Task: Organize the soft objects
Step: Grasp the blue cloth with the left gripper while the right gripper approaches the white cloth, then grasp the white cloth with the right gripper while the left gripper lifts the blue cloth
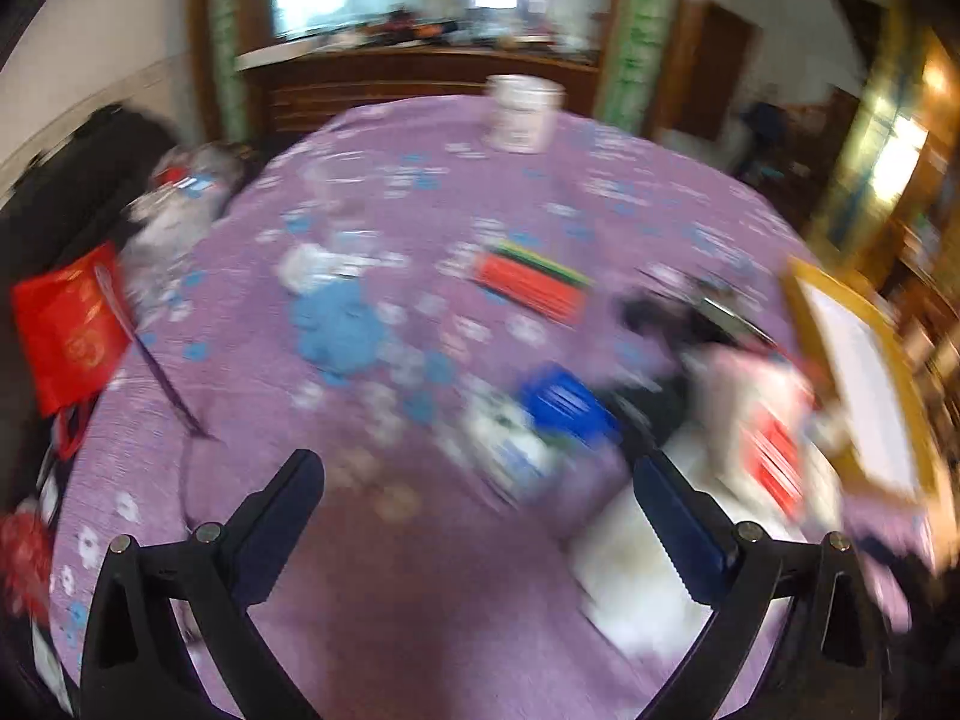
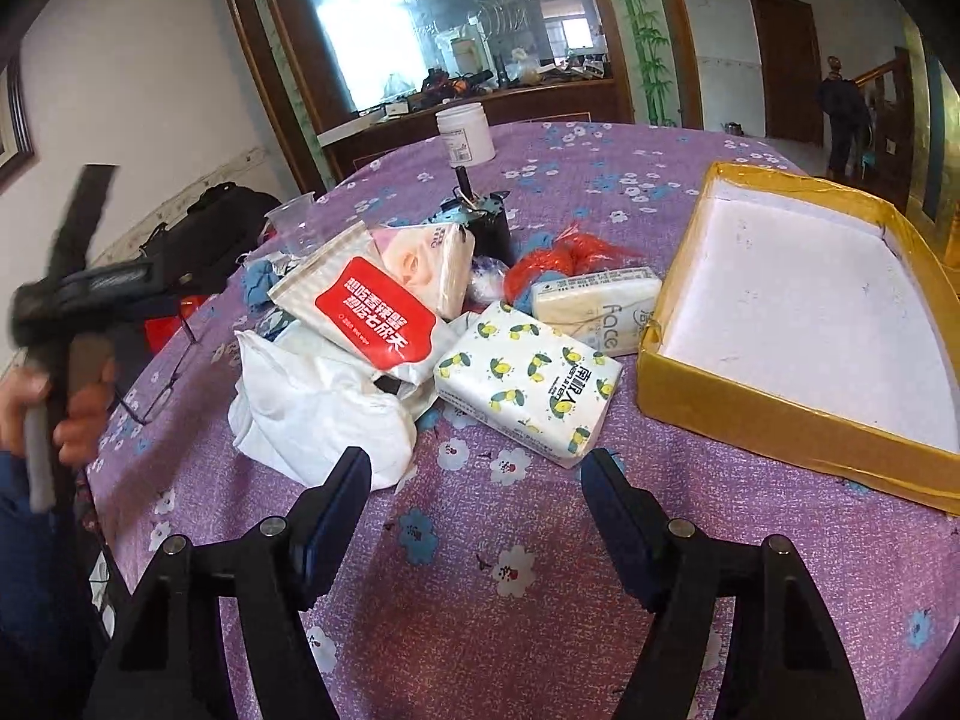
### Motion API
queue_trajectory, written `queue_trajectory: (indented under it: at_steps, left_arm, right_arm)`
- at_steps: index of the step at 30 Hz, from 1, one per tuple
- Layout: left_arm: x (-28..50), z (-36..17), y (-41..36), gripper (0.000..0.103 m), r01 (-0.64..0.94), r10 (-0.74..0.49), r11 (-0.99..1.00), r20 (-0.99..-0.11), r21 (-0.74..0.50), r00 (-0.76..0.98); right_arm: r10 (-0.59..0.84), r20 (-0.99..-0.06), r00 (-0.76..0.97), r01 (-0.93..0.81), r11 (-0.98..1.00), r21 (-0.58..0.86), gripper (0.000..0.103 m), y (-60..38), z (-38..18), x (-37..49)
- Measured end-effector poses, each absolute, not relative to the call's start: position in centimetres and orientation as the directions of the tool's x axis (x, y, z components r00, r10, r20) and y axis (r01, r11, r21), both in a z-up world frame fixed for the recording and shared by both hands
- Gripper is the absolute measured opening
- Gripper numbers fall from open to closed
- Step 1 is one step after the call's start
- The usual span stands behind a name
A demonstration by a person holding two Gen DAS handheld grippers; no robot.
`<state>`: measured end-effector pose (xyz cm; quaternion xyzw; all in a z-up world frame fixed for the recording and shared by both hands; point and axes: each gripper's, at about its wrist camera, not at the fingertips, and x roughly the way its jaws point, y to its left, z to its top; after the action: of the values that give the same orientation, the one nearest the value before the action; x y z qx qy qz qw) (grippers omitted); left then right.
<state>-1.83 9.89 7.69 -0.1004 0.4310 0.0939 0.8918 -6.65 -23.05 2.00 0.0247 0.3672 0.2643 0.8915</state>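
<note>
The gold box [image 2: 660,378] sits on the right of the purple tablecloth [image 2: 480,600], nothing inside its white bottom. The soft packs pile just left of it: lemon-print tissue pack [image 2: 528,384] nearest, red-label pack [image 2: 372,312] behind. Right gripper [image 2: 474,474] and left gripper [image 1: 474,480] both gape empty. The left wrist view's too blurred to make out much.

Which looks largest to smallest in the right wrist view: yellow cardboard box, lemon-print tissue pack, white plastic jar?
1. Yellow cardboard box
2. Lemon-print tissue pack
3. White plastic jar, though it stands farthest away, so its true size is unsure.
</note>
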Motion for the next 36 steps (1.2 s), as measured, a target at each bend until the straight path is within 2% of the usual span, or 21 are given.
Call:
queue_trajectory:
  at_steps: [1,2,4,5,11,14,15,16,17,23,31,36]
  left_arm:
    - [-0.3,7.1,11.1,0.099,-0.289,0.092,0.951,-0.799,-0.105,0.594]
    - [1.1,6.5,12.1,0.089,-0.322,0.103,0.941,-0.815,-0.106,0.57]
    - [3.2,5.3,13.9,0.076,-0.377,0.123,0.921,-0.844,-0.099,0.522]
    - [4.3,4.4,14.8,0.073,-0.404,0.123,0.909,-0.858,-0.105,0.499]
    - [6.8,2.7,16.4,0.073,-0.483,0.25,0.876,-0.854,-0.002,0.457]
    - [7.6,2.3,16.8,0.071,-0.488,0.243,0.873,-0.855,-0.012,0.457]
    - [7.8,2.0,16.9,0.064,-0.489,0.241,0.872,-0.861,-0.01,0.448]
    - [7.9,1.7,17.0,0.043,-0.491,0.237,0.871,-0.865,-0.011,0.441]
    - [7.7,1.3,17.1,0.034,-0.492,0.225,0.87,-0.872,-0.02,0.434]
    - [2.9,3.0,15.5,0.032,-0.421,0.123,0.896,-0.832,-0.142,0.541]
    - [-7.1,3.7,8.8,0.032,-0.2,-0.013,0.963,-0.772,-0.181,0.636]
    - [-8.9,2.5,6.9,0.032,-0.147,-0.043,0.974,-0.773,-0.175,0.633]
  right_arm:
    - [0.487,-0.639,0.595,-0.45,0.861,0.238,0.077,-23.1,2.1,-6.7]
    - [0.485,-0.638,0.598,-0.448,0.862,0.236,0.077,-23.1,2.1,-6.7]
    - [0.487,-0.638,0.596,-0.452,0.861,0.235,0.077,-23.0,2.1,-6.7]
    - [0.485,-0.638,0.599,-0.451,0.862,0.232,0.077,-23.0,2.1,-6.7]
    - [0.481,-0.632,0.607,-0.461,0.862,0.213,0.077,-22.9,2.1,-7.1]
    - [0.476,-0.634,0.61,-0.462,0.863,0.204,0.077,-22.7,2.2,-7.1]
    - [0.474,-0.634,0.611,-0.461,0.864,0.202,0.077,-22.7,2.2,-7.1]
    - [0.477,-0.634,0.609,-0.464,0.862,0.203,0.077,-22.7,2.2,-7.1]
    - [0.481,-0.634,0.606,-0.466,0.86,0.206,0.077,-22.7,2.2,-7.1]
    - [0.481,-0.638,0.601,-0.477,0.857,0.196,0.077,-22.3,2.1,-7.0]
    - [0.523,-0.673,0.522,-0.561,0.805,0.19,0.077,-18.8,2.0,-7.1]
    - [0.496,-0.723,0.481,-0.567,0.805,0.174,0.077,-14.7,1.8,-5.8]
